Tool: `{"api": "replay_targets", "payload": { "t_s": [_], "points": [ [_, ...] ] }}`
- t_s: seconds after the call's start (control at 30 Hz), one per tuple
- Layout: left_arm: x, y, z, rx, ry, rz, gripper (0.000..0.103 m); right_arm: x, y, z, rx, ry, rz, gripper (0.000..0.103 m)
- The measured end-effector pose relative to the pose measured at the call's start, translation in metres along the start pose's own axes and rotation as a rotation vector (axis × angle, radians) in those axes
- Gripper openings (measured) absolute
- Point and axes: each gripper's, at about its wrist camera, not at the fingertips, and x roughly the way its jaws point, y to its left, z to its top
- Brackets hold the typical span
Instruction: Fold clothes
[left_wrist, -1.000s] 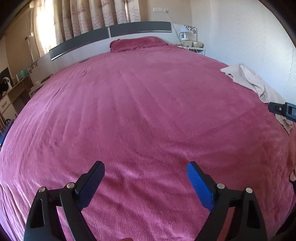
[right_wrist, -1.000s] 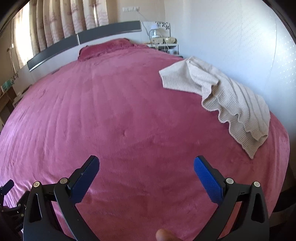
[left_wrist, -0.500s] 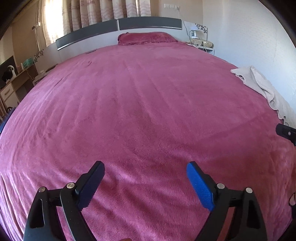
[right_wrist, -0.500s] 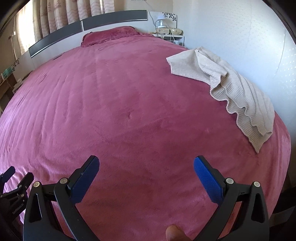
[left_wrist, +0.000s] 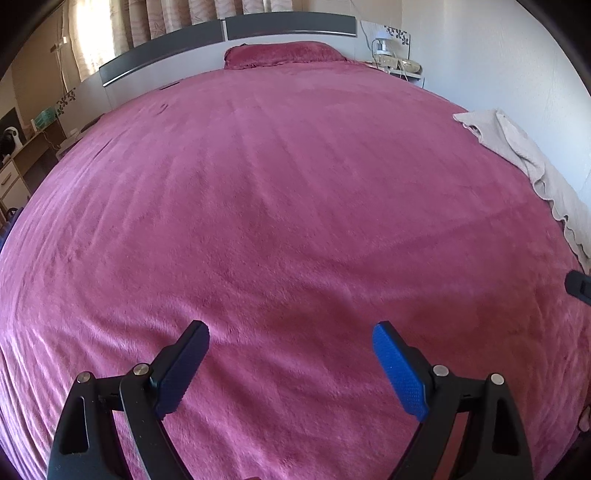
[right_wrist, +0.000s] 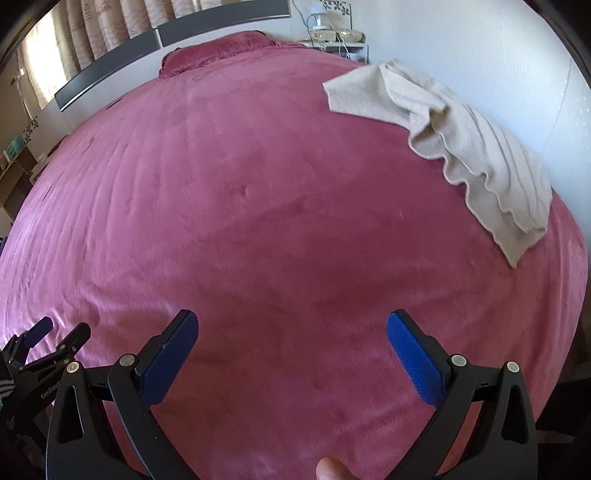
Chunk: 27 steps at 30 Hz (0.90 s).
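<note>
Folding has not begun: the beige garment (right_wrist: 476, 147) lies rumpled at the far right edge of the bed (right_wrist: 258, 221), untouched. Left claw (left_wrist: 291, 354) and right claw (right_wrist: 291, 343) gape wide, empty, well apart from it.

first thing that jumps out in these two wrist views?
The magenta plush bedspread fills nearly the whole frame in both views. Against it, the one contrast is a crumpled beige knit garment lying along the bed's right edge, near the wall. In the foreground, the left gripper and right gripper both hover open and empty over the bed's near end, well short of the garment.
</note>
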Motion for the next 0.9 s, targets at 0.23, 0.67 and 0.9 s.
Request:
{"api": "replay_targets", "payload": {
  "t_s": [0.23,0.67,0.9],
  "points": [
    [-0.016,-0.005,0.004,-0.003,0.005,0.014,0.092,-0.020,0.002,-0.009,-0.032,0.026,-0.009,0.103],
    [-0.077,-0.003,-0.006,-0.034,-0.029,0.012,0.092,-0.087,0.019,-0.015,-0.057,-0.036,0.009,0.103],
    [-0.099,-0.004,-0.014,-0.062,-0.033,0.013,0.092,-0.109,0.020,-0.018,-0.063,-0.044,0.010,0.103]
  ]
}}
